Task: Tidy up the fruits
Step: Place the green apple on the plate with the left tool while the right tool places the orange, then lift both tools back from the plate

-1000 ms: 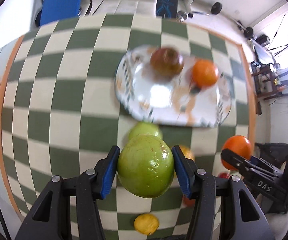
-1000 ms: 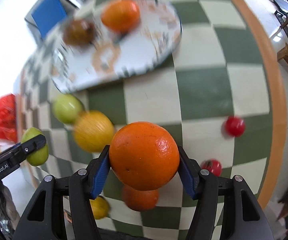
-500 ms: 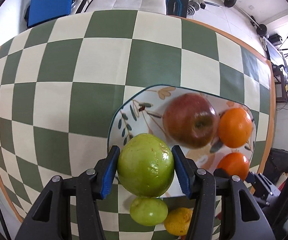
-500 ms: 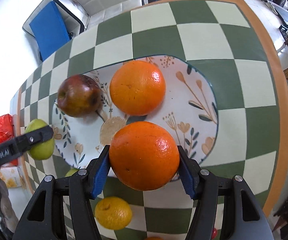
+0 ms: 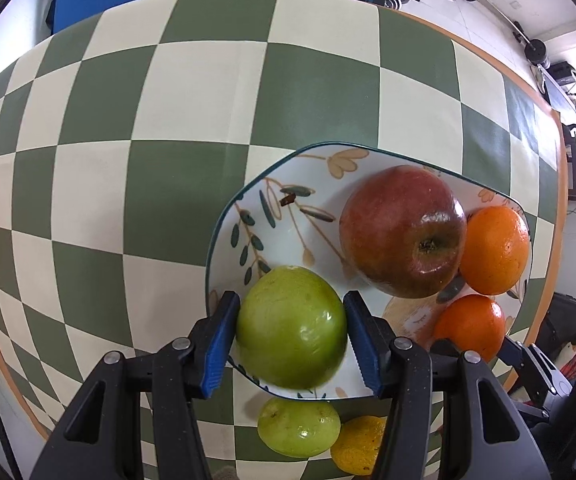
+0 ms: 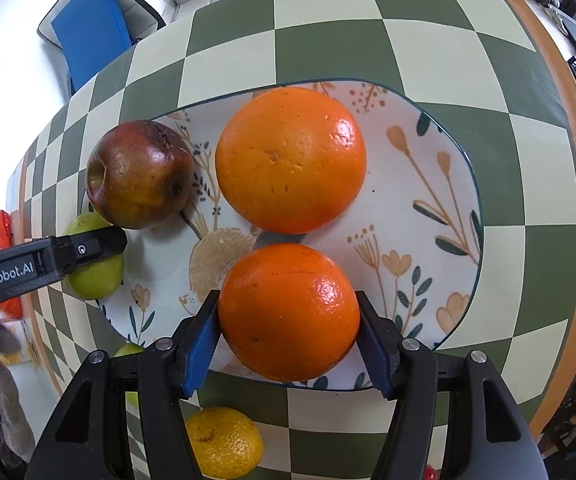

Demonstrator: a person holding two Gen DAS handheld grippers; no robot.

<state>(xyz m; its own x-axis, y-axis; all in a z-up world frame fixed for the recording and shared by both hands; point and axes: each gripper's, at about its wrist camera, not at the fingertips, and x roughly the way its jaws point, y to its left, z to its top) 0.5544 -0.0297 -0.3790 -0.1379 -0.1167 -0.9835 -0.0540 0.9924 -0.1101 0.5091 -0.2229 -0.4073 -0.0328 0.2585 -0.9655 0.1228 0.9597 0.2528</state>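
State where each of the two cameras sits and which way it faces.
Left wrist: on the left gripper, looking down along its blue fingers at the green apple they clamp over the plate; the right gripper's tip shows lower right.
Right wrist: on the right gripper, looking down along its fingers at the clamped orange; the left gripper enters from the left edge.
Shared: plate, red apple, loose orange, checkered table.

Checkered table [image 6: 427, 32], plate [image 6: 427, 200], lemon [image 6: 224, 442]
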